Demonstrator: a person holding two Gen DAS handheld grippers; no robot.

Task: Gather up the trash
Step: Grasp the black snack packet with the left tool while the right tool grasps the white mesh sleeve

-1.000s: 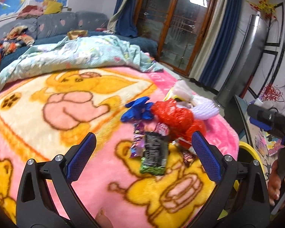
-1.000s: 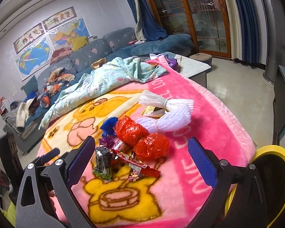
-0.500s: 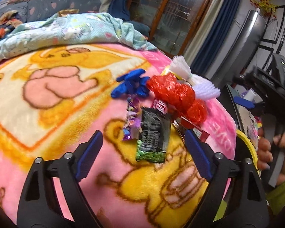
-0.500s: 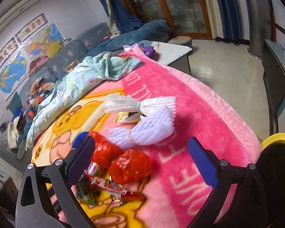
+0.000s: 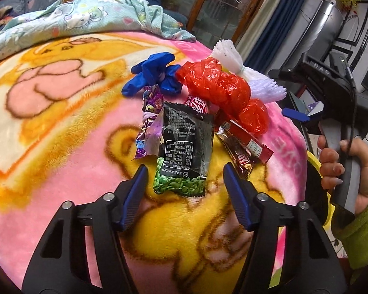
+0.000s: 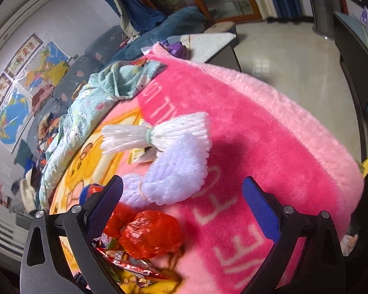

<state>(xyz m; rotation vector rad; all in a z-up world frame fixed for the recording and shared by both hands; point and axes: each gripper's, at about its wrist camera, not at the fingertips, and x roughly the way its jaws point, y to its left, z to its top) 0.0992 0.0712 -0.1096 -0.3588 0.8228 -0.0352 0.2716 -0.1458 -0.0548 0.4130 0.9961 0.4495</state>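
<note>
Covering surface: pink bear blanket (image 5: 61,127); both claws (image 5: 184,174) (image 6: 182,191) agape, empty, left narrowing.

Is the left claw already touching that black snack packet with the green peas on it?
Apart. In the left wrist view, pink-and-yellow blanket shows between each finger and the black packet.

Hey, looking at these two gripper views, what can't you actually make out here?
- Yellow bin: left wrist view, mostly hidden by the blanket edge and a hand.
- Snack wrappers: right wrist view, cut off by the right gripper finger and the frame's bottom.
- Black packet: left wrist view, print too small to read.
</note>
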